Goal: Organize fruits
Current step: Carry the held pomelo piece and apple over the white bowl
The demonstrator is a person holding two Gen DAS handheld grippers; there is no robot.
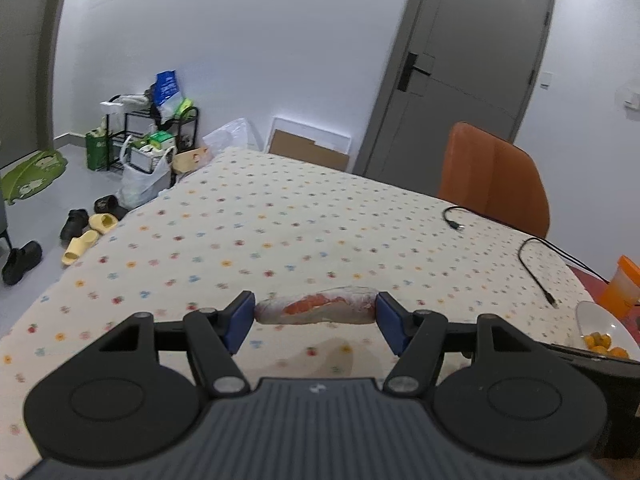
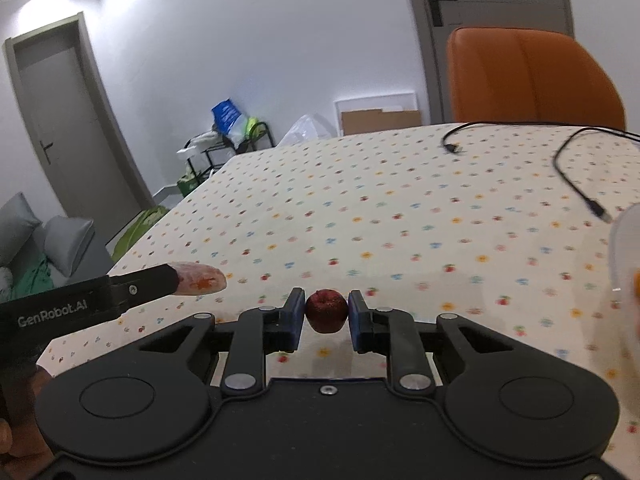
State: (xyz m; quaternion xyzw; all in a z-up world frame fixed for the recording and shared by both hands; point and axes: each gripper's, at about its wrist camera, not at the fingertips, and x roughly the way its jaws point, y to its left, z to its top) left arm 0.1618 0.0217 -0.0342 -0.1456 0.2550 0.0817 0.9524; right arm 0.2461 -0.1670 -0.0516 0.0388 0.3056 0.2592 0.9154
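Note:
A long pale wrapped fruit (image 1: 320, 305) with an orange patch hangs crosswise just above the flowered tablecloth (image 1: 280, 232). My left gripper (image 1: 316, 314) is shut on its two ends. In the right wrist view the same wrapped fruit (image 2: 202, 278) shows at the left, behind one of the left gripper's fingers (image 2: 148, 282). My right gripper (image 2: 326, 316) is shut on a small dark red round fruit (image 2: 326, 307), held a little above the cloth. A white bowl (image 1: 592, 316) with small orange fruits (image 1: 602, 344) sits at the right table edge; it is blurred in the right wrist view (image 2: 624, 264).
Two black cables (image 1: 538, 268) (image 2: 576, 184) lie on the cloth at the far right. An orange cup (image 1: 622, 288) stands beside the bowl. An orange chair (image 1: 496, 176) is behind the table. Shoes, bags and a rack (image 1: 152, 140) crowd the floor to the left.

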